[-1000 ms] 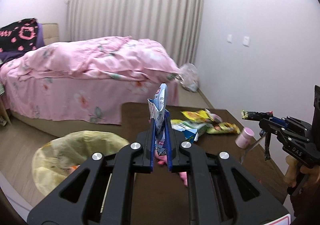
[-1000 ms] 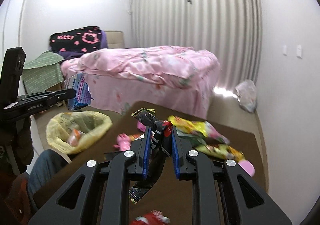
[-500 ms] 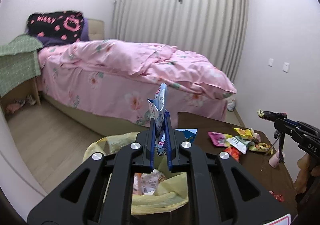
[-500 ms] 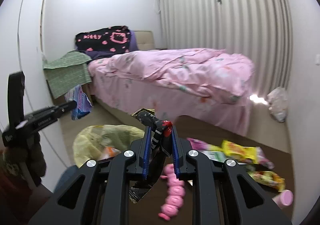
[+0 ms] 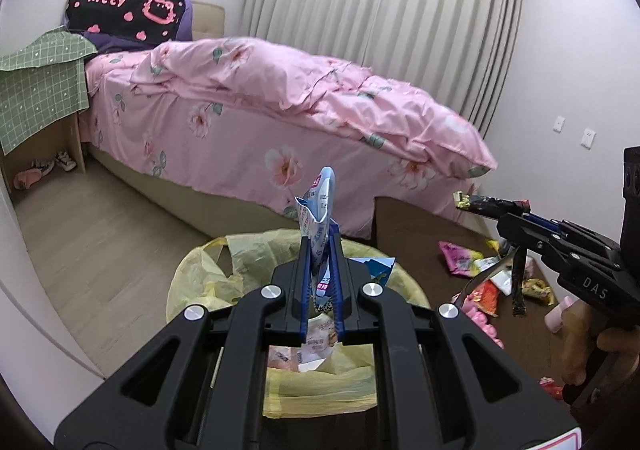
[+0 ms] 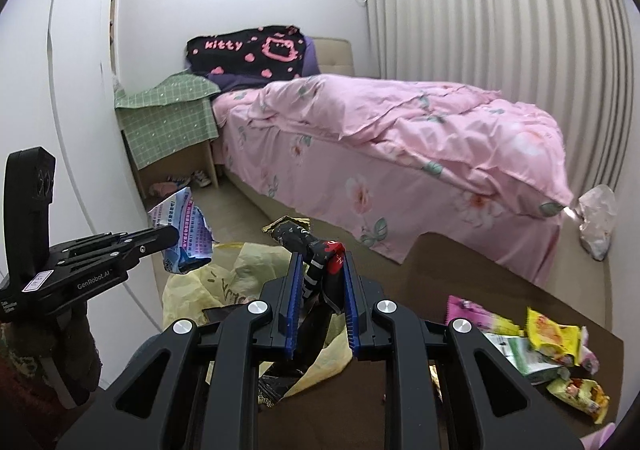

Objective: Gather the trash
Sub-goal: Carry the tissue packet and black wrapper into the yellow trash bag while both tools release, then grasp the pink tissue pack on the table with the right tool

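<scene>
Clamped nearly together, the jaws of the left gripper (image 5: pixel 320 270) pinch a crumpled blue-and-white wrapper (image 5: pixel 319 213), which sticks up past the fingertips directly above the yellow trash bag (image 5: pixel 200 274). Just as narrow, the jaws of the right gripper (image 6: pixel 320 302) squeeze a black-and-red wrapper (image 6: pixel 316 250) by its middle, its ends jutting out above and below, beside the bag's rim. 5 or more snack packets (image 6: pixel 552 342) lie on the brown table (image 6: pixel 440 262).
</scene>
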Action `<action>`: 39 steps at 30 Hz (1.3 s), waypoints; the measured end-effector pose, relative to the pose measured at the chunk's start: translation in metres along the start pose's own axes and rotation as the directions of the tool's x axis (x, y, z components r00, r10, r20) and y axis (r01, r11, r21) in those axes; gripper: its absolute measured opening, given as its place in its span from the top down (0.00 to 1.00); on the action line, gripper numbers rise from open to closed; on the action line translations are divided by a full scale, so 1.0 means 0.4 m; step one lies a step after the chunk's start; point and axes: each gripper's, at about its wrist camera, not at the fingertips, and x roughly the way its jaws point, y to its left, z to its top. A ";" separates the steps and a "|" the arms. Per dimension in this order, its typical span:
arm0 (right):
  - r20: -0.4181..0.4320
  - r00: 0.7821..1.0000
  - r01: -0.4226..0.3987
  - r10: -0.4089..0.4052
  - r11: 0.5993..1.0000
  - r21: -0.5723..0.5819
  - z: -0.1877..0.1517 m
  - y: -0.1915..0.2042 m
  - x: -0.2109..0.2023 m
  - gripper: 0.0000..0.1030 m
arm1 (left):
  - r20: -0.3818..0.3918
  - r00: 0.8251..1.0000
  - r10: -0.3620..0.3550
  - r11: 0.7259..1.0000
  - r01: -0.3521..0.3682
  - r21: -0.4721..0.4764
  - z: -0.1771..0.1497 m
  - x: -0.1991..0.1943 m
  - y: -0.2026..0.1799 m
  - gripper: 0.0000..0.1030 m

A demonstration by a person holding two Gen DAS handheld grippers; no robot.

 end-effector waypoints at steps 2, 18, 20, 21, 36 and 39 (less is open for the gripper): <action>-0.027 0.999 -0.017 0.017 1.000 0.012 -0.009 -0.007 0.035 0.82 | -0.023 1.000 0.003 1.000 -0.004 -0.017 -0.006 0.025 0.007 0.92; -0.151 0.980 -0.132 0.132 0.991 0.014 -0.062 -0.009 0.228 0.82 | -0.141 0.989 -0.033 0.995 0.019 -0.098 -0.044 0.163 0.044 0.92; -0.155 0.979 -0.133 0.135 0.991 0.021 -0.068 -0.011 0.234 0.82 | -0.141 0.989 -0.036 0.995 0.022 -0.102 -0.040 0.169 0.044 0.92; -0.158 0.977 -0.140 0.142 0.990 0.029 -0.071 -0.013 0.238 0.81 | -0.140 0.989 -0.036 0.994 0.021 -0.105 -0.037 0.171 0.046 0.92; -0.133 0.988 -0.063 0.074 0.994 0.086 -0.097 -0.069 0.141 0.57 | -0.063 0.998 -0.002 0.987 -0.008 -0.158 -0.001 0.100 0.058 0.54; -0.121 0.992 -0.006 0.018 0.995 0.102 -0.127 -0.104 0.072 0.57 | -0.053 0.999 -0.011 0.991 0.003 -0.137 0.001 0.086 0.035 0.54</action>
